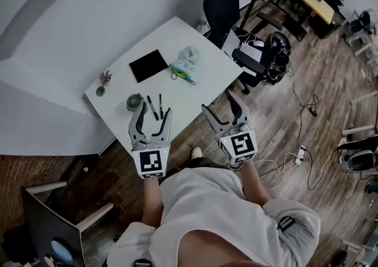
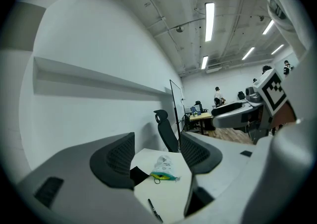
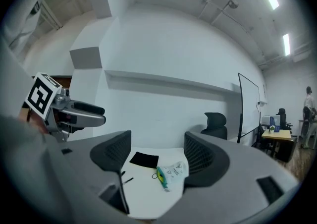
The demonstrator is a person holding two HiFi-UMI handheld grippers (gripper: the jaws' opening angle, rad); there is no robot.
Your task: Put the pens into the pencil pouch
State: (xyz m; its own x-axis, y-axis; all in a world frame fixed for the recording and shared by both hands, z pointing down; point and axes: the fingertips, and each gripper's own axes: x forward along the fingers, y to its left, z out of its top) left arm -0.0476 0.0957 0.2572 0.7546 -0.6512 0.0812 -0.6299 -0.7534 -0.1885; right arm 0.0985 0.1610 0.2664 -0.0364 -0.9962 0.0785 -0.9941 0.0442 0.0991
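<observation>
No words or numbers can be read here. The pouch [image 1: 190,58] on the counter [image 1: 177,35] has small dark print on its clear side, but it is too tiny to read in any view. The left gripper [image 1: 155,109] has a black-and-white square marker [image 1: 151,162] on its cube. The right gripper [image 1: 218,100] has one too. These are block patterns, not letters.
</observation>
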